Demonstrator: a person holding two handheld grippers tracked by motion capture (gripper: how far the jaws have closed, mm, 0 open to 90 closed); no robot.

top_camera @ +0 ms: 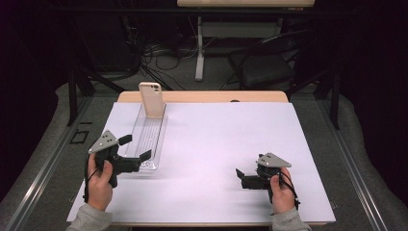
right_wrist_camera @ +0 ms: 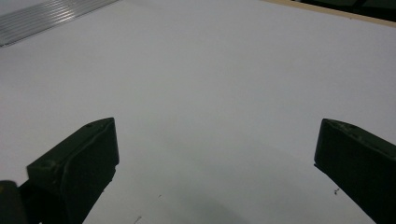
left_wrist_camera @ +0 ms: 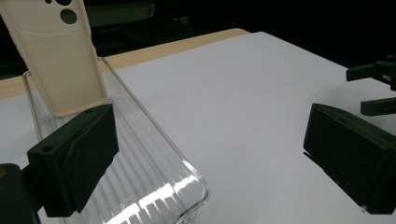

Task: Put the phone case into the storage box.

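— Two grippers: what are they doing?
— Left gripper (top_camera: 135, 147) is hovering wide open astride the near end of the clear ribbed plastic tray (top_camera: 146, 137); a beige phone case (top_camera: 152, 99) is leaning at that tray's far end. Right gripper (top_camera: 239, 175), jaws spread and empty, is resting well right of the tray.

A cream phone case (top_camera: 152, 99) stands at the far end of a clear, ribbed tray (top_camera: 146, 137) ahead of the black left gripper (top_camera: 136, 147). The sheet (top_camera: 216, 159) under the black right gripper (top_camera: 240, 177) is plain white, and the table edge (top_camera: 202, 96) beyond is pale wood.
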